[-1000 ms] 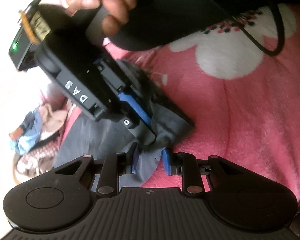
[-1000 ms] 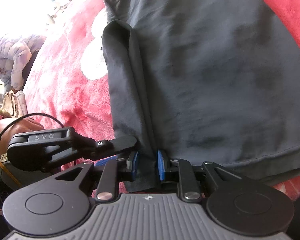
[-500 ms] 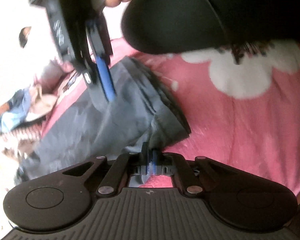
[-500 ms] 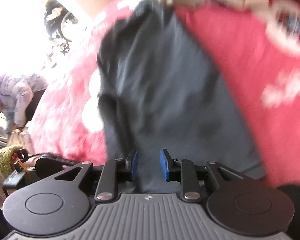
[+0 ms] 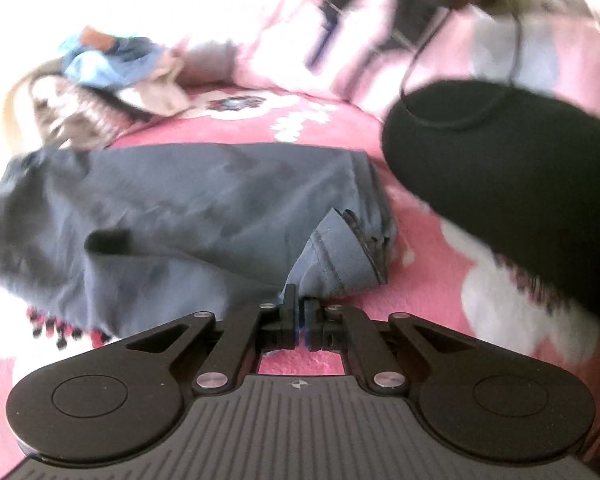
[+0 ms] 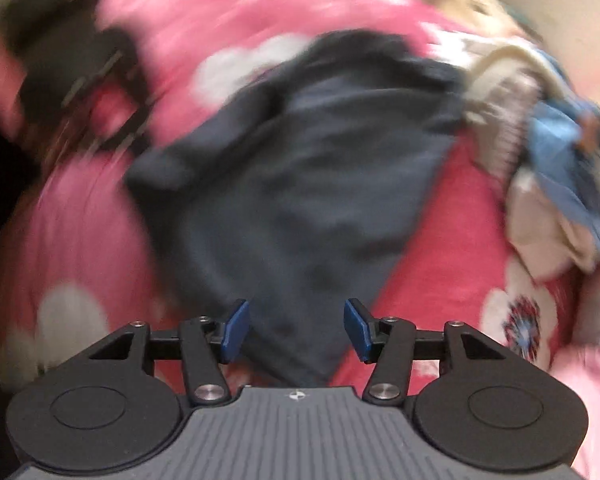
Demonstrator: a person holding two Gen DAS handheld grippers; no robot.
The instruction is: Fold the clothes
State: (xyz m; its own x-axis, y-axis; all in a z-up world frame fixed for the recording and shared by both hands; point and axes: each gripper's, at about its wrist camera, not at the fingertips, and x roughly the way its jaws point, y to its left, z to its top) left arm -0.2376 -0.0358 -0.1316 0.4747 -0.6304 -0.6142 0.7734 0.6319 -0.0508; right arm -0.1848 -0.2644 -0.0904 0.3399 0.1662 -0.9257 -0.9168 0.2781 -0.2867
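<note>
A dark grey garment (image 5: pixel 204 200) lies spread on a pink flowered blanket (image 5: pixel 420 280), its stitched corner folded up near my left gripper (image 5: pixel 300 312). That gripper is shut, and the corner of the cloth runs into its fingertips. In the right wrist view the same garment (image 6: pixel 320 168) is blurred and lies below my right gripper (image 6: pixel 296 328). The right jaws are opening and stand wide apart above the cloth, with the blue pads (image 6: pixel 236 328) pressing on nothing.
A pile of other clothes (image 5: pixel 112 68) sits at the blanket's far left, and shows at the right in the right wrist view as clothes pile (image 6: pixel 552 160). A black sleeve (image 5: pixel 500 184) with a thin cable (image 5: pixel 460 120) over it reaches in from the right.
My right gripper has let go of the garment's edge, spread its jaws and risen. My left gripper closed on the cloth's corner, and both views have rolled.
</note>
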